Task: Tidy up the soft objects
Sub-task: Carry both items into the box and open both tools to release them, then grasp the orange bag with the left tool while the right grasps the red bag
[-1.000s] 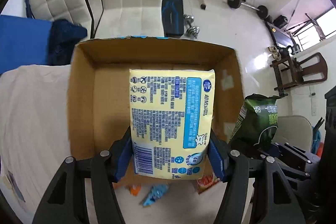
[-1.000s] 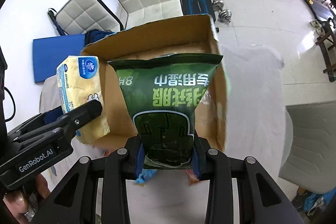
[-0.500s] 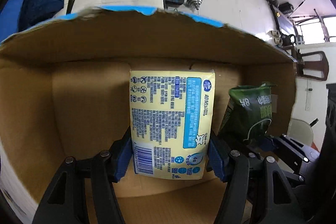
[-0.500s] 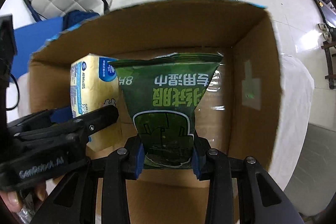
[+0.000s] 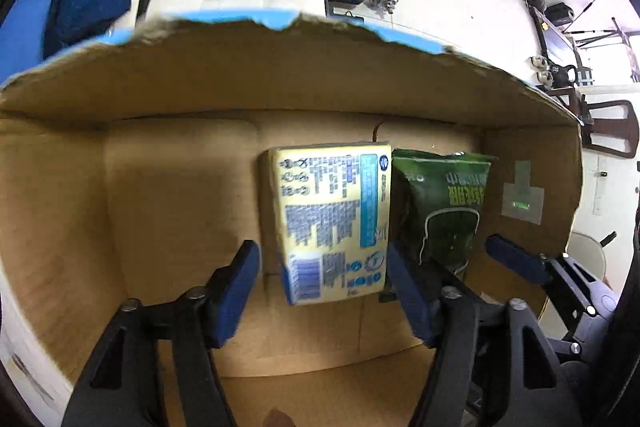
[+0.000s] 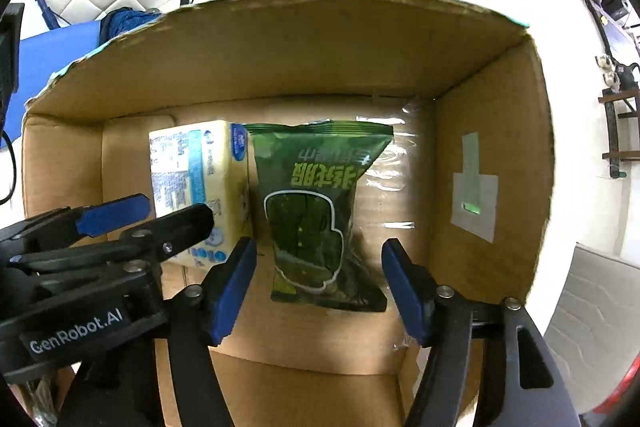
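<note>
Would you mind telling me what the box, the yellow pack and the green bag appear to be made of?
Cardboard box: matte brown corrugated board, its rim torn ragged. Yellow tissue pack: likely thin printed plastic film over soft contents, edges rounded. Green wipes bag: glossy plastic film, crinkled, with a crimped top seal.

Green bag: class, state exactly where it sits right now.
In the right wrist view the green bag lies on the floor of the cardboard box, right of the yellow pack and close against it, between the right gripper's open jaws.

Yellow pack apparently released beside green bag.
</note>
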`<act>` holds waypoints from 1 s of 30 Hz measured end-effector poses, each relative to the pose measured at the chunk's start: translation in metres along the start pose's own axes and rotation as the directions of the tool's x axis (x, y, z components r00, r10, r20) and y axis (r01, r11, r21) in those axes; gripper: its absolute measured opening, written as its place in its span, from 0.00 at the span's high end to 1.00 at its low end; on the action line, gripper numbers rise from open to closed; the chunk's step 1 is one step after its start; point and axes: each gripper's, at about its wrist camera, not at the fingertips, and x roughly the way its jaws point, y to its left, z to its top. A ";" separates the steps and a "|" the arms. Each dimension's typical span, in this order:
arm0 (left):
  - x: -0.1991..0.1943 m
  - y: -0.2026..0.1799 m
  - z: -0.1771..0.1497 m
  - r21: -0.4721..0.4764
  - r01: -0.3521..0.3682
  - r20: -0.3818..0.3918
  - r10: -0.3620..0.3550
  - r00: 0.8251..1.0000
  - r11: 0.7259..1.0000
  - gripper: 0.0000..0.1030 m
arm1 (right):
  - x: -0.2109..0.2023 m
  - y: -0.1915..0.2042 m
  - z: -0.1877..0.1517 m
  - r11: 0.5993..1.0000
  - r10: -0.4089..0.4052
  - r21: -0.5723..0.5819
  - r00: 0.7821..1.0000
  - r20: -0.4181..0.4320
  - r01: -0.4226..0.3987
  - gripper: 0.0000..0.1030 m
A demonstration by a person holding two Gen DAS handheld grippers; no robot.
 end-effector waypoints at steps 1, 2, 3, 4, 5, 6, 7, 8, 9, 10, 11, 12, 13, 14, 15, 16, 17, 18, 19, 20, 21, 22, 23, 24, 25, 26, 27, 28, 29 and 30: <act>-0.006 -0.001 -0.004 0.003 -0.020 0.007 0.020 1.000 1.000 0.27 | -0.001 -0.001 0.001 1.000 -0.004 -0.003 1.000 0.001 0.004 0.30; -0.010 -0.002 -0.007 0.004 -0.031 0.016 0.031 0.999 1.000 0.22 | -0.005 0.001 0.000 1.000 -0.012 -0.007 1.000 0.004 0.012 0.30; -0.016 -0.002 -0.012 0.009 -0.049 0.032 0.048 0.998 0.999 0.13 | -0.010 0.002 -0.006 1.000 -0.020 -0.011 1.000 0.010 0.020 0.28; -0.023 -0.002 -0.018 0.014 -0.094 0.055 0.093 0.994 0.995 0.10 | -0.016 0.005 -0.012 0.999 -0.029 -0.019 0.999 0.016 0.030 0.25; -0.028 -0.001 -0.022 0.018 -0.123 0.074 0.122 0.990 0.992 0.06 | -0.017 0.005 -0.012 0.999 -0.034 -0.024 0.999 0.022 0.035 0.20; -0.036 -0.002 -0.029 0.023 -0.151 0.101 0.148 0.984 0.988 0.03 | -0.021 0.005 -0.011 0.999 -0.035 -0.025 0.999 0.028 0.036 0.17; -0.042 -0.001 -0.036 0.023 -0.163 0.121 0.159 0.980 0.986 0.02 | -0.025 0.005 -0.016 0.999 -0.042 -0.023 0.998 0.038 0.043 0.16; -0.050 0.000 -0.044 0.019 -0.171 0.142 0.166 0.976 0.985 0.02 | -0.028 0.005 -0.022 0.998 -0.051 -0.021 0.998 0.047 0.052 0.12; -0.058 0.001 -0.053 0.015 -0.176 0.165 0.171 0.971 0.984 0.02 | -0.031 0.002 -0.025 0.999 -0.050 -0.018 0.997 0.053 0.051 0.06; -0.064 0.004 -0.056 0.013 -0.175 0.179 0.169 0.969 0.985 0.02 | -0.035 0.001 -0.031 0.999 -0.041 -0.011 0.997 0.061 0.042 0.03; -0.072 0.003 -0.065 0.011 -0.176 0.201 0.170 0.965 0.984 0.02 | -0.035 0.001 -0.030 0.999 -0.038 -0.011 0.997 0.069 0.039 0.00; -0.076 0.003 -0.068 0.007 -0.177 0.219 0.171 0.961 0.984 0.02 | -0.041 0.001 -0.035 0.999 -0.040 -0.013 0.996 0.079 0.042 0.00; -0.082 0.001 -0.070 0.004 -0.179 0.241 0.173 0.955 0.984 0.02 | -0.045 0.003 -0.041 0.999 -0.047 -0.016 0.994 0.094 0.048 0.00; -0.088 0.001 -0.074 -0.002 -0.186 0.264 0.180 0.947 0.983 0.02 | -0.048 0.004 -0.046 0.998 -0.051 -0.018 0.993 0.106 0.054 0.00; -0.094 0.002 -0.080 -0.006 -0.192 0.292 0.186 0.938 0.981 0.02 | -0.051 0.006 -0.049 0.998 -0.057 -0.018 0.991 0.117 0.060 0.00; -0.098 0.002 -0.083 -0.007 -0.195 0.310 0.187 0.932 0.981 0.02 | -0.051 0.011 -0.052 0.997 -0.077 -0.012 0.989 0.124 0.079 0.00; -0.103 0.002 -0.087 -0.006 -0.193 0.322 0.185 0.928 0.981 0.02 | -0.053 0.013 -0.056 0.997 -0.076 -0.012 0.989 0.128 0.078 0.00; -0.108 0.000 -0.093 -0.007 -0.187 0.337 0.179 0.924 0.982 0.02 | -0.059 0.013 -0.063 0.997 -0.070 -0.011 0.988 0.136 0.072 0.00; -0.111 0.000 -0.099 -0.010 -0.187 0.347 0.178 0.921 0.982 0.02 | -0.065 0.014 -0.068 0.997 -0.074 -0.004 0.986 0.150 0.076 0.00; -0.115 -0.001 -0.104 -0.013 -0.189 0.353 0.181 0.918 0.982 0.02 | -0.072 0.013 -0.075 0.997 -0.082 -0.002 0.983 0.167 0.083 0.00; -0.120 -0.001 -0.112 -0.017 -0.190 0.366 0.183 0.913 0.982 0.02 | -0.076 0.016 -0.079 0.996 -0.091 -0.002 0.978 0.187 0.093 0.00; -0.126 -0.001 -0.119 -0.021 -0.198 0.381 0.191 0.905 0.980 0.02 | -0.084 0.017 -0.087 0.996 -0.091 0.004 0.973 0.213 0.092 0.00; -0.127 -0.001 -0.121 -0.022 -0.206 0.389 0.198 0.900 0.978 0.02 | -0.091 0.017 -0.091 0.996 -0.088 0.006 0.969 0.230 0.089 0.00; -0.132 -0.002 -0.127 -0.024 -0.212 0.403 0.203 0.893 0.977 0.02 | -0.096 0.017 -0.098 0.996 -0.091 0.006 0.966 0.244 0.092 0.00; -0.135 -0.003 -0.132 -0.027 -0.215 0.411 0.207 0.888 0.976 0.02 | -0.103 0.017 -0.105 0.996 -0.091 0.007 0.962 0.259 0.092 0.00; -0.141 -0.003 -0.141 -0.027 -0.216 0.419 0.207 0.884 0.976 0.02 | -0.110 0.018 -0.112 0.996 -0.083 0.008 0.957 0.277 0.084 0.00; -0.143 -0.006 -0.145 -0.026 -0.216 0.427 0.206 0.880 0.976 0.02 | -0.117 0.019 -0.120 0.997 -0.078 0.005 0.953 0.291 0.080 0.00; -0.146 -0.007 -0.152 -0.027 -0.220 0.437 0.209 0.875 0.975 0.02 | -0.124 0.021 -0.127 0.996 -0.079 -0.002 0.949 0.304 0.084 0.00; -0.150 -0.008 -0.159 -0.026 -0.223 0.447 0.211 0.869 0.974 0.02 | -0.129 0.023 -0.134 0.997 -0.076 -0.007 0.945 0.317 0.083 0.00; -0.155 -0.011 -0.168 -0.020 -0.225 0.457 0.209 0.864 0.974 0.02 | -0.135 0.024 -0.140 0.997 -0.073 -0.011 0.941 0.330 0.081 0.00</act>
